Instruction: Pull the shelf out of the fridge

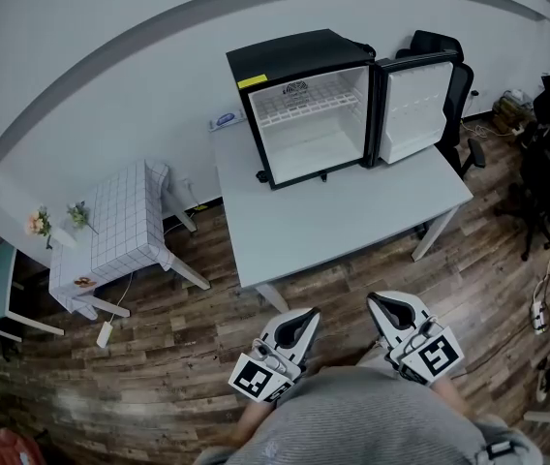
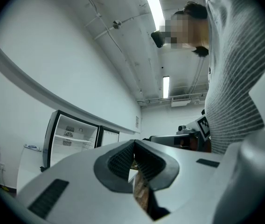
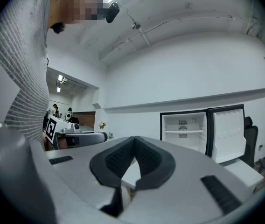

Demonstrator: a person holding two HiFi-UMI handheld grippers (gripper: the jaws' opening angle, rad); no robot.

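"White wire shelf: location?"

"Upper part of the black fridge, spanning its width. The fridge stands at the far end of the grey table, with its door swung open to the right."

"Grippers?"

"Left gripper, right gripper — each with its jaws pressed together on nothing. Both are near the person's body at the table's near edge, well apart from the fridge."

"Hazards, as judged?"

"One: thin wire may slip from the pads if pinched off-centre. Two: a skewed pull could bind the shelf against the side walls. Three: the small fridge may slide on the smooth tabletop if the shelf sticks. The jaws must part before any grip."

"Surroundings and obstructions?"

"The table itself lies between the person and the fridge, so it is a long reach or a walk round. Office chair behind the door. Side table with checked cloth and flowers to the left. Power strip and cables on the floor at right — nothing lies in front of the fridge's opening."
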